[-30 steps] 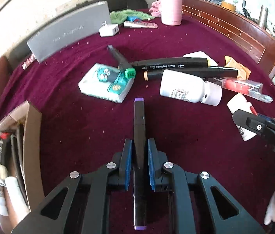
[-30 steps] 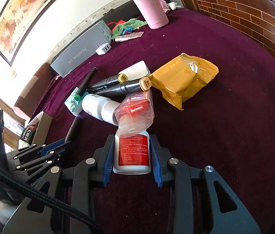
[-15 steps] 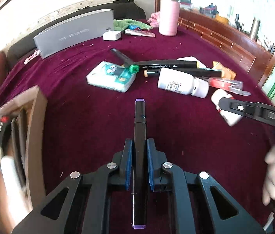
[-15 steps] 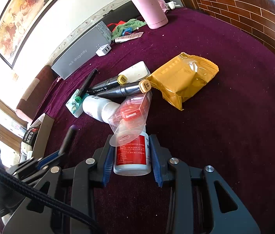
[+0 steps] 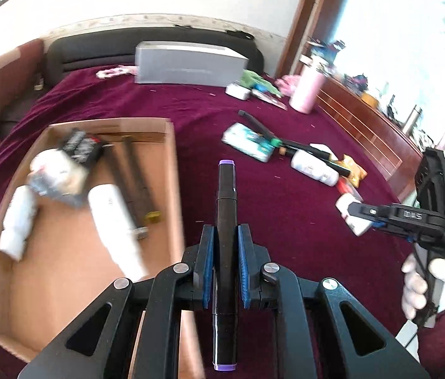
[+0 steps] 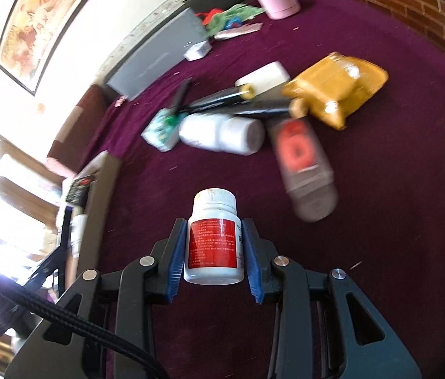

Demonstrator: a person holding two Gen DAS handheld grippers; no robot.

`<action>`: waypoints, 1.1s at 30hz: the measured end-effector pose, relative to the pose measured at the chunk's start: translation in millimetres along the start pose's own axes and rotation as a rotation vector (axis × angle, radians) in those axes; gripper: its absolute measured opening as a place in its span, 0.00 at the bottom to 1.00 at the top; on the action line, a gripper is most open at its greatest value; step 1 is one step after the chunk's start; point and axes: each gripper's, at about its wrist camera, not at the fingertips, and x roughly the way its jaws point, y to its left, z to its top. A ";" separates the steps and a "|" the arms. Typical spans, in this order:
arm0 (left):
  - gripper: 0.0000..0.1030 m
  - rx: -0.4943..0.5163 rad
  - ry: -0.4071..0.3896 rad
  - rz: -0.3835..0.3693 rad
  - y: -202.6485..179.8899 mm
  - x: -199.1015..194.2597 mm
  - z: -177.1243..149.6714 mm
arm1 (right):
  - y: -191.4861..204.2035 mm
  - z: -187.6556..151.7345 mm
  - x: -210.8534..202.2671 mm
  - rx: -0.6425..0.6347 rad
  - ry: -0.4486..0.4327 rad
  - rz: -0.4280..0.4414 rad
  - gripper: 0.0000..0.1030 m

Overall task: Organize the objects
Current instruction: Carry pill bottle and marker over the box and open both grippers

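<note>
Cardboard box is now swinging into view under left gripper, jaws clamped on purple-capped marker; right gripper, clamping pill bottle, is lifting it off the bed w/ both likely box-bound.

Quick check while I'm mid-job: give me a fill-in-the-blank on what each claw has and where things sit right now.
1. The left claw is shut on a black marker with ____ end caps.
2. The right claw is shut on a white bottle with a ____ label.
3. The cardboard box sits on a ____ cloth.
4. The flask at the far side is ____.

Missing words: purple; red; maroon; pink
</note>
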 end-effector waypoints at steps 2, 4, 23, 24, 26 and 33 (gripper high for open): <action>0.11 -0.025 -0.006 0.023 15.8 -7.5 -1.9 | 11.3 -1.5 2.3 0.003 0.017 0.054 0.31; 0.11 -0.059 -0.007 0.038 33.1 -13.8 -3.5 | 27.7 -1.5 5.7 -0.004 0.030 0.100 0.31; 0.11 -0.156 0.074 0.176 122.5 13.1 5.5 | 196.2 16.9 107.6 -0.208 0.149 0.121 0.32; 0.11 -0.168 0.081 0.172 124.9 16.6 5.6 | 202.3 19.9 115.5 -0.218 0.152 0.101 0.32; 0.11 -0.182 0.092 0.161 127.0 22.8 5.5 | 211.1 24.3 129.6 -0.232 0.166 0.073 0.32; 0.11 -0.188 0.096 0.115 125.8 32.1 6.3 | 238.4 35.9 178.1 -0.344 0.187 -0.092 0.32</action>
